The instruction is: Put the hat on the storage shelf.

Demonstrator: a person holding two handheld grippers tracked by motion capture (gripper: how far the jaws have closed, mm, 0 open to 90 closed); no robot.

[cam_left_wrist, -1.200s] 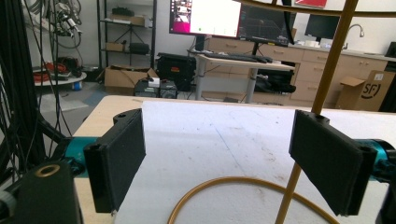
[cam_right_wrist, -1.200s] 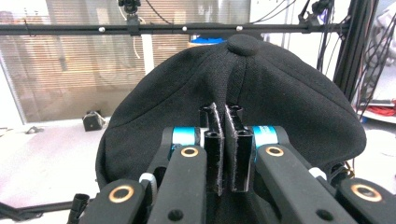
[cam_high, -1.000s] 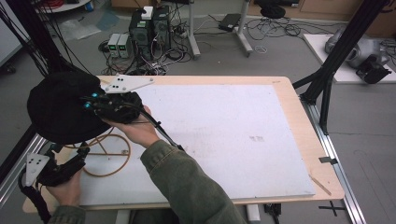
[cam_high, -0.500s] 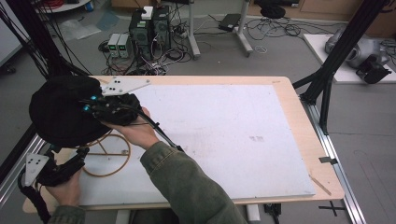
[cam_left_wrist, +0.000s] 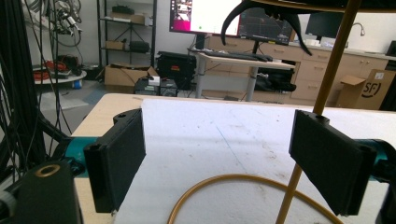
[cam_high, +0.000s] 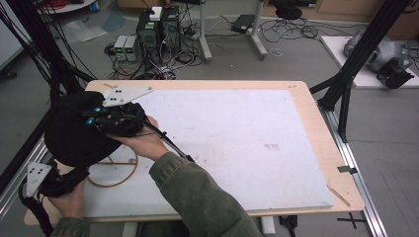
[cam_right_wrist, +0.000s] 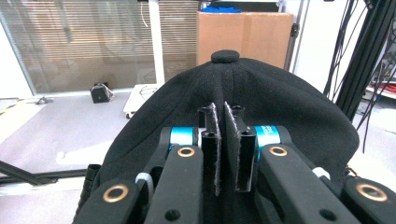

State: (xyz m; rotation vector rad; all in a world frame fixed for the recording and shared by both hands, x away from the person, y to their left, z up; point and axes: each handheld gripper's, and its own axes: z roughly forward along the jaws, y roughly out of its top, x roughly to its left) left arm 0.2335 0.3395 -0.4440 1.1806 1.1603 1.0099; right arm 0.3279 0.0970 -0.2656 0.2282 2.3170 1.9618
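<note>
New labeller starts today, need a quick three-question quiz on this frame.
1. True or false: the left gripper has its jaws open.
2. What is the right gripper closed on? A) black cap B) a cardboard box C) a screwdriver
3. Fill in: the gold wire stand has a ___-shaped base lying on the white board.
Key: 1 true; 2 A; 3 ring.
</note>
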